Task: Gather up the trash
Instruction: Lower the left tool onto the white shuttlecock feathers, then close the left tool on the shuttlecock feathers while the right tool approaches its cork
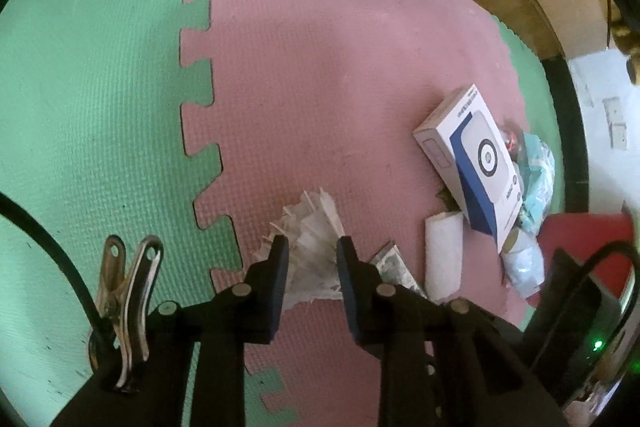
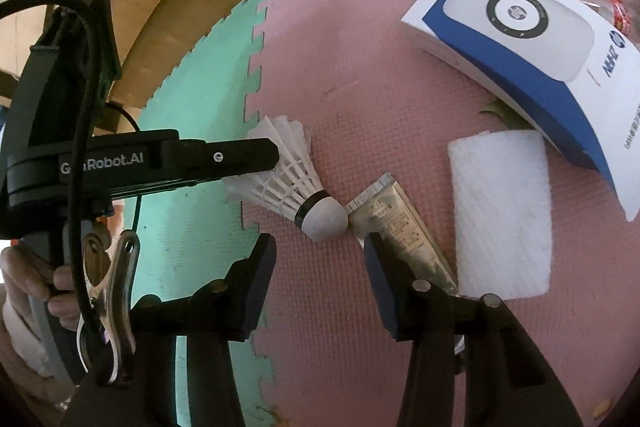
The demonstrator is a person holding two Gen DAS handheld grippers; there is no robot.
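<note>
A: Our left gripper (image 1: pixel 313 251) has its jaws straddling the white shuttlecock (image 1: pixel 310 227) on the pink mat (image 1: pixel 320 67); whether the pads pinch its feathers, we cannot tell.

B: Our right gripper (image 2: pixel 320 251) stands half open and empty, just short of the shuttlecock's cork, which touches the crimped tube (image 2: pixel 400 227). Beyond lie the white pad (image 2: pixel 502 211) and blue-and-white box (image 2: pixel 532 59).
</note>
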